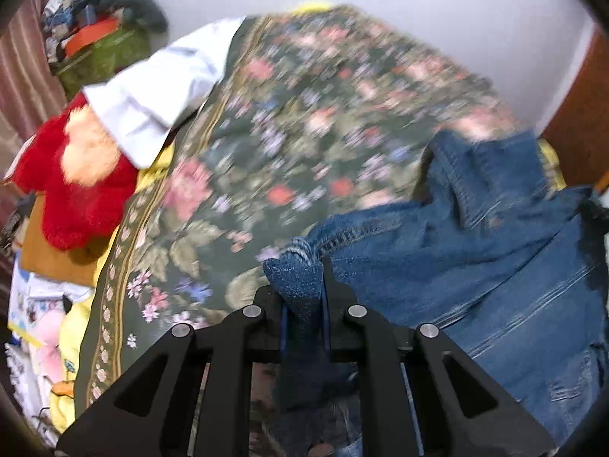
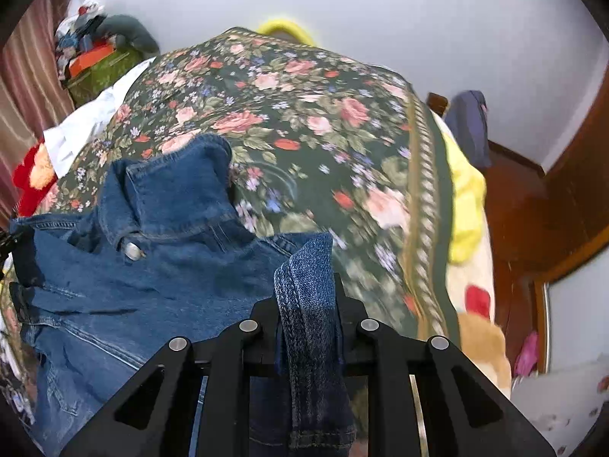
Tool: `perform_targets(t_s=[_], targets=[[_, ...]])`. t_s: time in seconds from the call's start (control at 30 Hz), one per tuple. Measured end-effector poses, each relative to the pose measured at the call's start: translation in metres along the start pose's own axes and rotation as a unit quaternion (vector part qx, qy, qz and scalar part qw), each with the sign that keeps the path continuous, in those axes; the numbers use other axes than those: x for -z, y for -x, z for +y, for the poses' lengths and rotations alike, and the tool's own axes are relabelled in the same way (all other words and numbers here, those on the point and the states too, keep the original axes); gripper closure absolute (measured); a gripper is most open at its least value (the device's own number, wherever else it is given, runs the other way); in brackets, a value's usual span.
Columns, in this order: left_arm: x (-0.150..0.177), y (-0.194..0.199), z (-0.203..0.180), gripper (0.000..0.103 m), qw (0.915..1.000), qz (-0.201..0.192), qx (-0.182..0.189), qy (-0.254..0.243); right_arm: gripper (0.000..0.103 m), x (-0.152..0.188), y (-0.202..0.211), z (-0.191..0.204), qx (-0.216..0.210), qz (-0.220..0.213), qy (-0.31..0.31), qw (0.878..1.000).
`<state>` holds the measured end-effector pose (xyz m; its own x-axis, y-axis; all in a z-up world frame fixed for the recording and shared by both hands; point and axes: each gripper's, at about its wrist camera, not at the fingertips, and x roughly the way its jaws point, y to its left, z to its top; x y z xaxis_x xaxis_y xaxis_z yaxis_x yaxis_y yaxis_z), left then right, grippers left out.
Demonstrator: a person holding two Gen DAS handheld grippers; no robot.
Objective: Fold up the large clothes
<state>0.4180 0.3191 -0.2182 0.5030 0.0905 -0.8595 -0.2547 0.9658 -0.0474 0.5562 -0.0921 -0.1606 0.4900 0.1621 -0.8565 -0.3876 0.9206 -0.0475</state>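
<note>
We see the left gripper (image 1: 302, 285) clamped on a bunched edge of the denim jacket (image 1: 475, 243), and the right gripper (image 2: 306, 289) pinching another fold of its hem. The jacket lies between them on the floral bedspread (image 2: 304, 122), collar (image 2: 179, 186) raised, a metal button (image 2: 132, 250) showing. A white garment (image 1: 160, 91) and red plush toy (image 1: 80, 194) sit beyond the bedspread's edge.

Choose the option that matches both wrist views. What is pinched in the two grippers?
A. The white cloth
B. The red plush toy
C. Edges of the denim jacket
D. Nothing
C: the left gripper and the right gripper each clamp a fold of the denim jacket.
</note>
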Motion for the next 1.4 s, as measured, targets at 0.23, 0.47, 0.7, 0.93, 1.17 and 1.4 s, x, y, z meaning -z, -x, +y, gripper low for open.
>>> perform_targets(t_s=[0.23,0.47,0.7,0.93,1.17,1.4], targets=[[0.018,-0.037,0.011,0.077,0.9992,0.018,-0.03,-0.019,0.08,0.002,-0.046,0.001,0.026,0.018,-0.008,0.999],[0.023,-0.04,0.009,0.069,0.9982,0.016,-0.055,-0.017,0.028,0.013,-0.04,-0.01,0.085,0.017,0.005,0.996],[0.025,0.004,-0.005,0.069,0.9962,-0.006,-0.079,-0.036,0.026,0.027,0.009,-0.011,0.073,0.001,0.012,0.997],[0.036,0.083,-0.021,0.061,0.9976,-0.056,-0.033,-0.025,0.026,0.049,0.089,0.005,0.041,-0.049,0.015,0.998],[0.067,0.173,-0.03,0.045,0.9915,-0.129,0.013,-0.011,0.015,0.081,0.171,0.026,-0.002,-0.097,0.018,0.995],[0.116,0.214,-0.026,0.012,0.9888,-0.147,0.019,0.011,0.0,0.123,0.222,0.034,-0.011,-0.131,0.005,0.991]])
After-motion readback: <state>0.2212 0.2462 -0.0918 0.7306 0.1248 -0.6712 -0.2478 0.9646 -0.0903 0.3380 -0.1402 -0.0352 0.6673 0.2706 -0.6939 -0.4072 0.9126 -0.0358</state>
